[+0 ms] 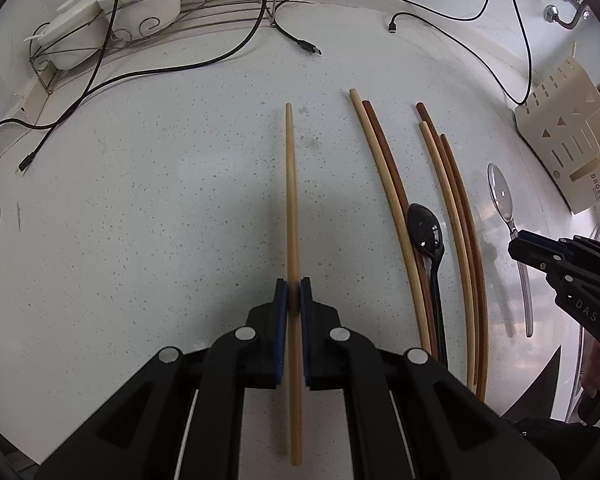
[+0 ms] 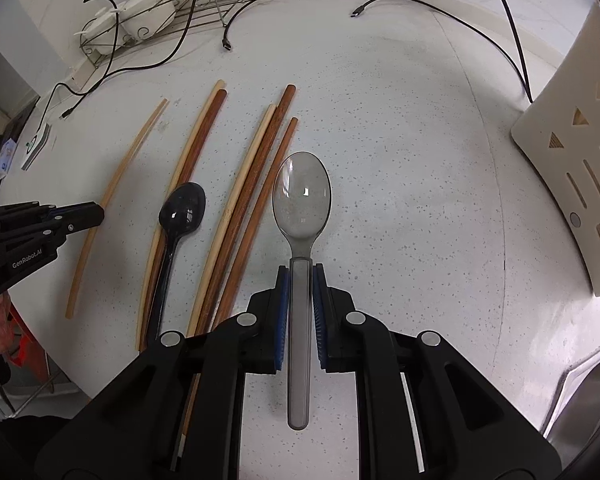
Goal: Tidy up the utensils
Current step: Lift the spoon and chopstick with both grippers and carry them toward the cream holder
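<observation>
Left wrist view: left gripper (image 1: 294, 292) is pinching a light wooden chopstick (image 1: 291, 200) mid-frame; right gripper (image 2: 300, 280) is clamping the clear plastic spoon (image 2: 301, 196).

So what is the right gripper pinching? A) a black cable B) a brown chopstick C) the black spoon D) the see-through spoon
D: the right gripper is shut on the handle of the see-through spoon, while the black spoon lies untouched among the chopsticks.
</observation>
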Motion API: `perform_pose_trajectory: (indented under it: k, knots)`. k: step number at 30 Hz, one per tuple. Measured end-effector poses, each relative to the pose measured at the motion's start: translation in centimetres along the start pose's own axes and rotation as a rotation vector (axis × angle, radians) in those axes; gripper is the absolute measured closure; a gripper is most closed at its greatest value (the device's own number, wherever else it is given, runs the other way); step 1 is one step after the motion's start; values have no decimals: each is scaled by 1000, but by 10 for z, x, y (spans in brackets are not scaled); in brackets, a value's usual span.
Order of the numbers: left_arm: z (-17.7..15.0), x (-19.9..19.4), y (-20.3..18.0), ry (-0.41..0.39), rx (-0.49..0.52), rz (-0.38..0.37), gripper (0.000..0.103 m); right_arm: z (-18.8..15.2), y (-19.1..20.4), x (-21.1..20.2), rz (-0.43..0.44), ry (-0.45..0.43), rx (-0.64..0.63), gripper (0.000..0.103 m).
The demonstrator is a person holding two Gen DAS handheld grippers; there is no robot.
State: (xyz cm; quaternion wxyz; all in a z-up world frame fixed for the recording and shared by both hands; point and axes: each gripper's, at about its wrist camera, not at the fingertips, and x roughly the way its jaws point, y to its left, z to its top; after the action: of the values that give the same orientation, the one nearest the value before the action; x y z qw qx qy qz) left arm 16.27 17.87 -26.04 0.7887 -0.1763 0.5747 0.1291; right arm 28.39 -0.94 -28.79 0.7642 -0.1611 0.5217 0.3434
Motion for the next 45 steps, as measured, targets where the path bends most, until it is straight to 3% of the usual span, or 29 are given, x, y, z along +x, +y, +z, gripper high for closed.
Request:
perform_pose_trajectory:
  k: [7,18,25,38,45]
  knots:
    - [-3,-24,-9,-51,11,-9,97,-2,-12,-20,14,-68,50,92]
    - [10,-82,-40,-259,73,-64,97,-6,-45,-62,-38,-206,150,92]
    - [31,-108,-68,-351,97,-149,97,-13,-57,-100,-130,-340,147,92]
    - [69,-145,-139,-489,239,-253,97,-27,-95,-162,-280,-587,208,92]
    - [92,-167,-180,-593,280,-360,97,-32,-118,-190,-381,-729,209,92]
